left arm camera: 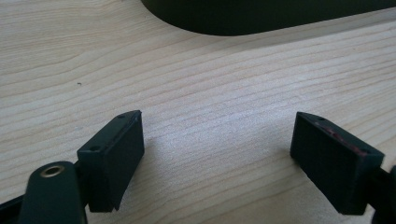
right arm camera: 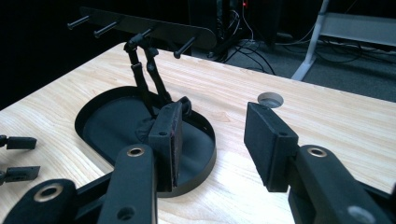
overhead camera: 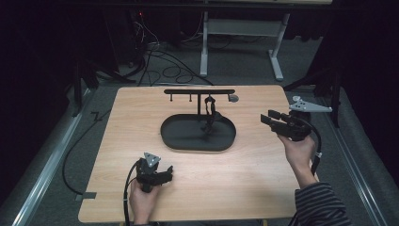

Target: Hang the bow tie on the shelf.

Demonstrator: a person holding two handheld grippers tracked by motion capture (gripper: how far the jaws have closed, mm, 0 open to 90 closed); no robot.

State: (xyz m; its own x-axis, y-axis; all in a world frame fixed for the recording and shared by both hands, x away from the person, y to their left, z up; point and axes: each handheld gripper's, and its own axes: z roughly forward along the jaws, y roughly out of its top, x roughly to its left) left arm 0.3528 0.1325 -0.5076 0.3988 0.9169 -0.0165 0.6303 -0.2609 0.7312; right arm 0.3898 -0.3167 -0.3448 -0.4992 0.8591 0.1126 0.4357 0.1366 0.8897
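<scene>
Right tongs (right arm camera: 210, 149) open, black oval tray (right arm camera: 93, 112), strap (right arm camera: 140, 74) on rack (right arm camera: 154, 28)

Both tools are black. The left gripper (overhead camera: 165, 173) has a grey three-cornered plate on top and a black cable trailing from it. The right gripper (overhead camera: 266, 116) has the same plate and cable. Its jaws are flat black blocks with small screw holes — brass rings sit in the arms. The right sleeve (overhead camera: 322, 206) is striped, dark and grey.

cables (overhead camera: 160, 61) and perhaps a desk frame (overhead camera: 207, 42) behind the table.
</scene>
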